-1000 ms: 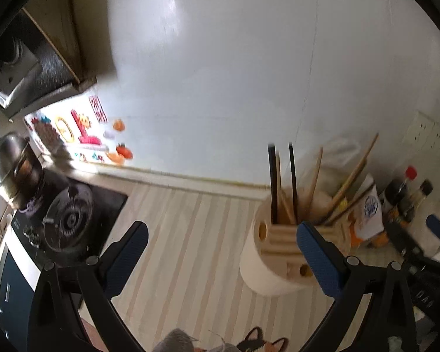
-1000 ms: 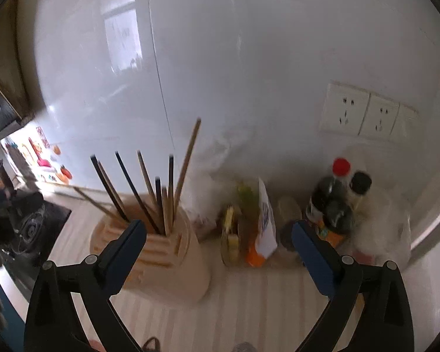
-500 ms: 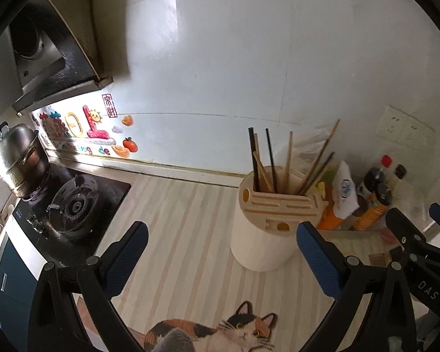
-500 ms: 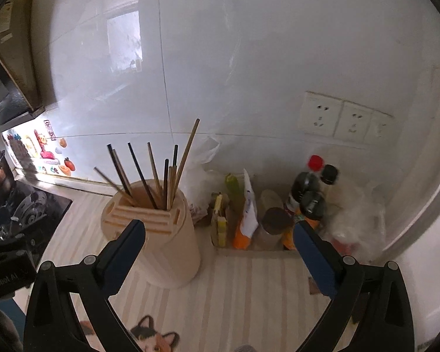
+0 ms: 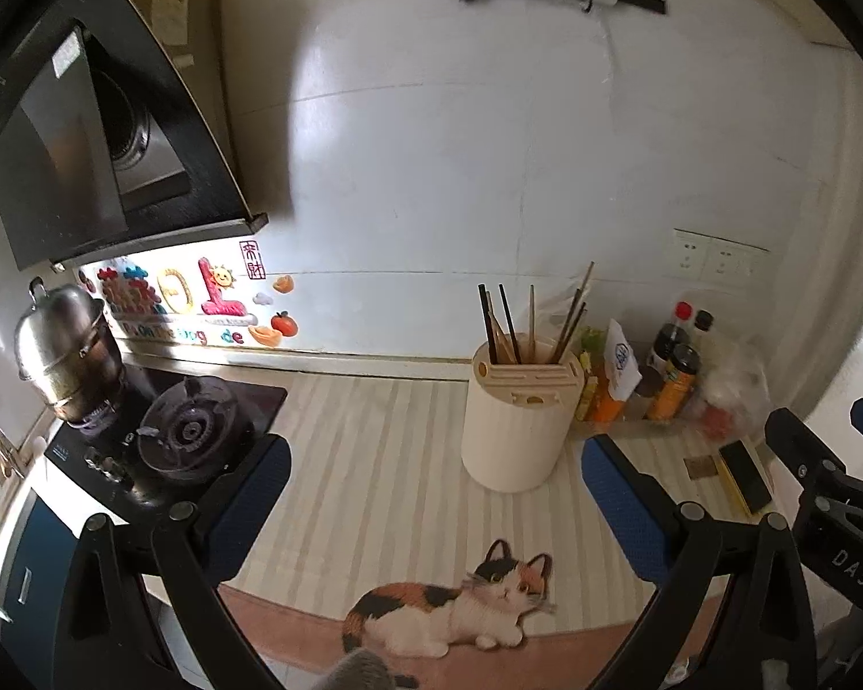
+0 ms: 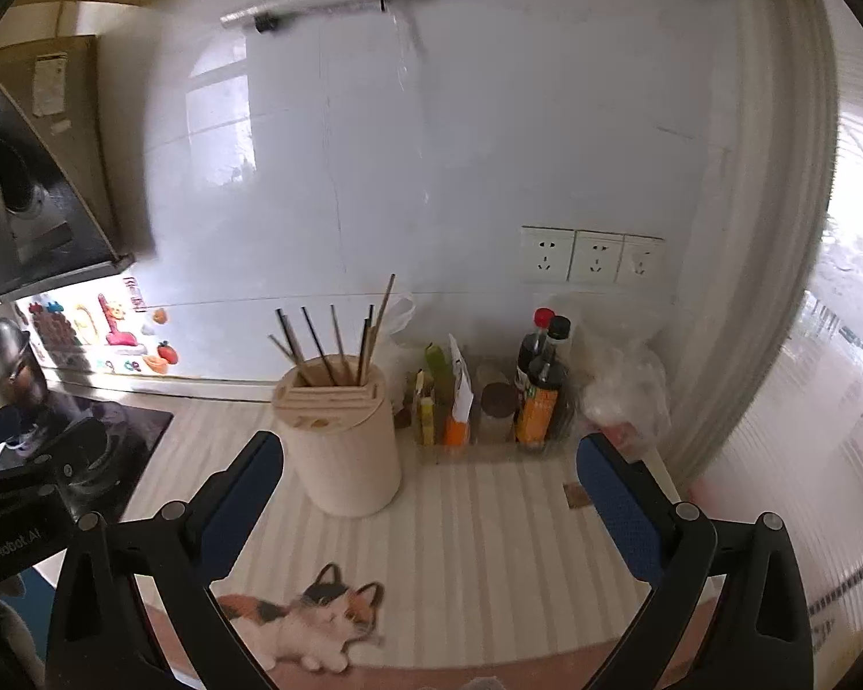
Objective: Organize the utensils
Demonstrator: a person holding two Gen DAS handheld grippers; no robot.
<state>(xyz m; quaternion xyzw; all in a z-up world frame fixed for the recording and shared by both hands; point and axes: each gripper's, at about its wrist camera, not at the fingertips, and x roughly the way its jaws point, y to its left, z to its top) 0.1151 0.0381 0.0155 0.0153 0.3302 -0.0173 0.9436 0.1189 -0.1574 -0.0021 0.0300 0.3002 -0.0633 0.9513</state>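
The striped worktop [image 5: 374, 460] filled the lower half of both views, with the white tiled wall [image 5: 460, 172] rising behind it. At about nine o'clock in the left wrist view sat the black gas stove [image 5: 184, 431], a steel pot [image 5: 63, 339] on its far burner and the range hood [image 5: 103, 132] above. A cat-print mat [image 5: 449, 609] lay at six o'clock along the worktop's near edge. The cream utensil holder [image 5: 518, 420] stood upright on the worktop at roughly one o'clock from the left gripper, with the chopsticks [image 5: 512, 322] standing in its slots and leaning at different angles. Just beside it, at three o'clock, were sauce bottles [image 5: 676, 368] and packets against the wall, below the wall sockets [image 6: 592, 256]. The left gripper [image 5: 434, 509] was held level above the mat, pointing toward the wall, its blue-padded fingers [image 5: 247, 506] spread wide with nothing between them. The right gripper [image 6: 428, 509] was held alongside it in the same forward pose, its fingers [image 6: 621, 512] likewise wide apart and empty, the holder [image 6: 339, 443] lying at eleven o'clock ahead of them and touched by neither gripper. Each gripper showed at the edge of the other's view.
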